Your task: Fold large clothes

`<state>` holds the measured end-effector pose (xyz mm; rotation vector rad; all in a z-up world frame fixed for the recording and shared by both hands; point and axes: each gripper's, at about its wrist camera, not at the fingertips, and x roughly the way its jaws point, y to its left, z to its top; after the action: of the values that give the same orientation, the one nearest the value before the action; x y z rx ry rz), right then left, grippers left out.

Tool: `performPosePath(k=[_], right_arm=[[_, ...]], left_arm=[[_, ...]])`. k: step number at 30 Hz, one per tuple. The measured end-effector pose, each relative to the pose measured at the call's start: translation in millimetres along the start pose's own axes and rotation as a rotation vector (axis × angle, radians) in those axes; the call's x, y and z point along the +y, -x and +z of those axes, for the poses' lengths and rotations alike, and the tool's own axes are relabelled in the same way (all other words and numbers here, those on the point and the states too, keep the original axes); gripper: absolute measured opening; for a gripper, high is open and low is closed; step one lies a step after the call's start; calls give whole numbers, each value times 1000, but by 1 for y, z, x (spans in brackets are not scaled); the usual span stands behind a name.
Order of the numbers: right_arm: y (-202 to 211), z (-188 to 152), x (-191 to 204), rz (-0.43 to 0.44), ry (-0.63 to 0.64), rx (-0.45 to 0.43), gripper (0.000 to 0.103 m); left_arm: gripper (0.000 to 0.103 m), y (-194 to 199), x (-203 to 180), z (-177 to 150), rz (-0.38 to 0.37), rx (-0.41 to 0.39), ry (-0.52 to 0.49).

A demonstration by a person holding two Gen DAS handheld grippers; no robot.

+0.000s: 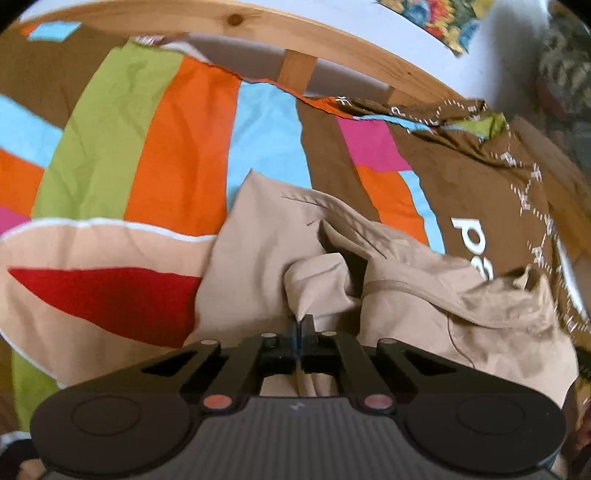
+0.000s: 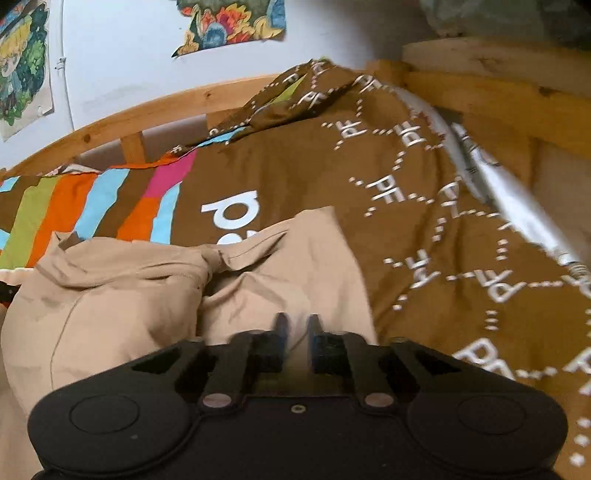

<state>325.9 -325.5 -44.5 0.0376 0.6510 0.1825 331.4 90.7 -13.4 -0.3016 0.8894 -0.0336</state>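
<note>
Now the tan shirt (image 1: 388,295) lies bunched up on a bed with a bright striped cover (image 1: 177,147). Near us, the left gripper (image 1: 300,321) is clenched on a fold of the shirt. Over the shirt's right part, the right gripper (image 2: 296,325) has a small gap between its fingers, with nothing in it. Far off is a wooden rail (image 2: 147,107).

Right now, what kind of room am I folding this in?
Most likely a bedroom: the beige garment lies on a colourful striped duvet inside a wooden bed frame, with posters on the wall.
</note>
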Motion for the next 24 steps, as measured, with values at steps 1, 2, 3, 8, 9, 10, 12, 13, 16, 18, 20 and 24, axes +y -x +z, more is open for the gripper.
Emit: performPosePath(k=[1,2,3,8,9,10,12,13,16,18,20,24], right_arm=[[8,2,2,-11,17,-24,30],[19,4,6,-12,45,-62,30],[29,7,12,-8,75,-100,30],[51,8,53,128,205,-163,31],[49,4,62,158,240,-155,31],[45,0,70,166,273,-143,32],[30,-12,82,137,338,-96,33],[22,-18,85,113,361,-63,34],[-10,-36,87,61,404,5,33],[-15,-44,89,53,414,-2,35],[-12,-46,89,56,406,-9,38],[18,-43,80,100,328,-39,59]], left_arm=[[4,5,-3,0,7,-7,-11],[7,12,-6,-2,4,-26,-17],[13,19,-8,-4,-10,-43,-21],[31,51,-32,-23,-99,-145,-74],[32,52,-39,-26,-113,-141,-109],[32,51,-48,-30,-123,-120,-148],[32,40,-66,-39,-96,-59,-238],[32,32,-76,-45,-49,-25,-292],[30,2,-85,-58,27,60,-361],[29,-12,-80,-61,15,79,-324],[29,-18,-77,-60,2,74,-292],[34,-6,-69,-58,-35,77,-247]])
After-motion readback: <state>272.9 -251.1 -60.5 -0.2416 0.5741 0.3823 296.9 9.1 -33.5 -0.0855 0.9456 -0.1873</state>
